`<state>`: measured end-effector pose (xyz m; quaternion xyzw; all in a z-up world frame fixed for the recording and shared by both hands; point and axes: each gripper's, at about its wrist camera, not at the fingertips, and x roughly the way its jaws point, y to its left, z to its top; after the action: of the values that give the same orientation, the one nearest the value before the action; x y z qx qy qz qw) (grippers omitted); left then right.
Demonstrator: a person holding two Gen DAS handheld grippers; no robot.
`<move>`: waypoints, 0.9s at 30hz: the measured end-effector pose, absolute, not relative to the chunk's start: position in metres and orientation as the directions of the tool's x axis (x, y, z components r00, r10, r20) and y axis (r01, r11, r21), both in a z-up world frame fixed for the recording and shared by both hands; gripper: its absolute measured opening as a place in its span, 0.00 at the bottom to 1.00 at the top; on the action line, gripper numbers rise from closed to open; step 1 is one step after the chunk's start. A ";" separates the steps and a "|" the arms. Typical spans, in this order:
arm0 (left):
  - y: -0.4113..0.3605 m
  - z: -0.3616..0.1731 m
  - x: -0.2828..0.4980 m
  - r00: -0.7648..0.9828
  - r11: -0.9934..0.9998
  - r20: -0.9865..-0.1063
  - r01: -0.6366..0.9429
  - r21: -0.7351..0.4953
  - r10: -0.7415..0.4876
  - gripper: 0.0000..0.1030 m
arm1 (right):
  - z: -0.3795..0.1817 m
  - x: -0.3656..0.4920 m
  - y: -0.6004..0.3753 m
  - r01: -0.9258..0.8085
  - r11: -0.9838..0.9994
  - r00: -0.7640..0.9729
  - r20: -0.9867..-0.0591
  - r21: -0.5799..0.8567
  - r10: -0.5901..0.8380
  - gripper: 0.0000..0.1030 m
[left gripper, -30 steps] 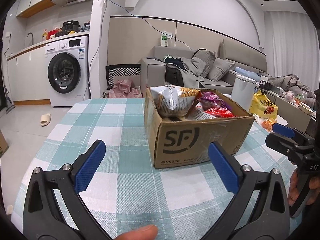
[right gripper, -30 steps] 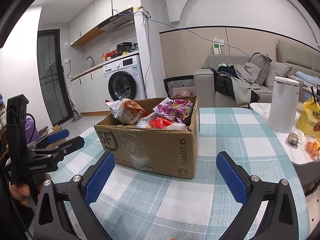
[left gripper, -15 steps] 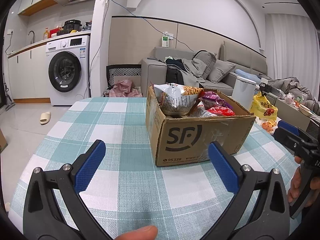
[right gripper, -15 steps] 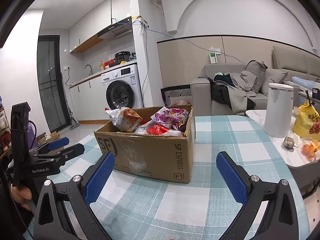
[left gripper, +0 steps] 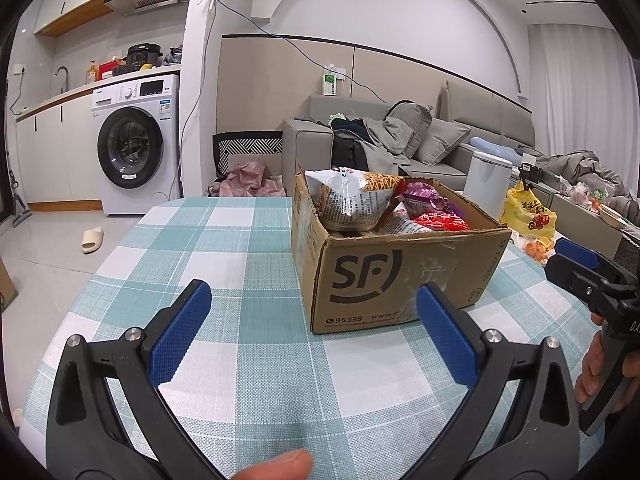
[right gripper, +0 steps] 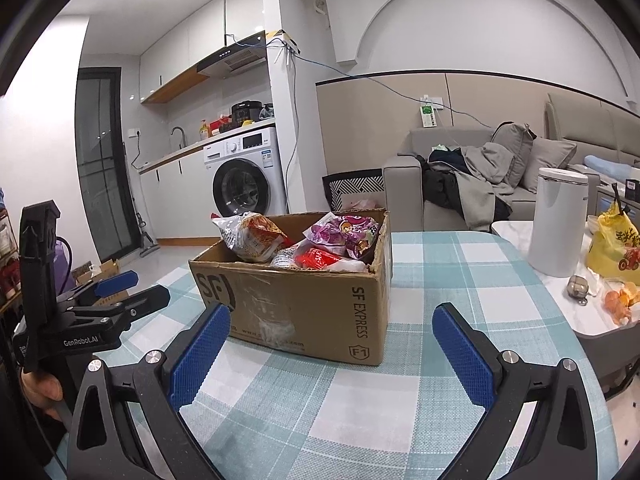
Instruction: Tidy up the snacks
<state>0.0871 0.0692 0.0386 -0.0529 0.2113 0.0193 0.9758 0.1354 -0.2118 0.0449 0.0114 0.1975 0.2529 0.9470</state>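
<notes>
Cardboard box (left gripper: 400, 276) sits near the middle of the checked tabletop (left gripper: 224, 264), flaps open, packed with snack bags. Silver noodle-print bag (left gripper: 348, 200) sticks up at the box's far-left corner in the left wrist view, purple bag (left gripper: 426, 196) and red bag (left gripper: 440, 222) beside it. No snacks lie loose on the cloth in either view.

Left gripper (left gripper: 312, 336) spread wide, nothing between the pads, hovering over the cloth just short of the box. Right gripper (right gripper: 332, 344) likewise wide and empty, aimed at the box's near wall.

Progress: my read is that either nothing has been taken out yet or everything is already boxed; can't tell which from these frames. If sorting means unloading, all of it is left.

View differences: the left wrist view shows the box's SF logo face, a slipper (left gripper: 93, 240) on the floor and the person's fingertip at the bottom edge. The right wrist view shows the SF EXPRESS side panel, a white canister (right gripper: 558, 222), a yellow bag (right gripper: 616, 246) and oranges (right gripper: 620, 304) on a side surface, much clearer than the left does. Each view catches the other gripper at its edge.
</notes>
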 end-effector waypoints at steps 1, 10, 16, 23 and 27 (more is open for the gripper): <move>0.069 0.039 0.087 0.910 0.994 -0.415 -0.059 -0.095 0.014 0.99 | 0.045 0.135 -0.211 -0.476 0.872 0.795 -0.367 0.118 0.484 1.00; 0.069 0.038 0.087 0.910 0.994 -0.415 -0.059 -0.095 0.014 0.99 | 0.044 0.135 -0.208 -0.483 0.869 0.793 -0.366 0.108 0.487 1.00; 0.069 0.038 0.086 0.910 0.994 -0.415 -0.059 -0.094 0.015 0.99 | 0.044 0.135 -0.208 -0.484 0.869 0.794 -0.365 0.108 0.487 1.00; 0.069 0.037 0.086 0.910 0.994 -0.415 -0.059 -0.094 0.015 0.99 | 0.044 0.136 -0.208 -0.484 0.868 0.793 -0.365 0.107 0.488 1.00; 0.068 0.037 0.086 0.909 0.994 -0.416 -0.060 -0.094 0.015 0.99 | 0.044 0.136 -0.208 -0.485 0.868 0.793 -0.366 0.105 0.488 1.00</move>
<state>0.0865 0.0685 0.0372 -0.0523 0.2121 0.0191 0.9757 0.1359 -0.2077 0.0437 0.0030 0.1942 0.2569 0.9467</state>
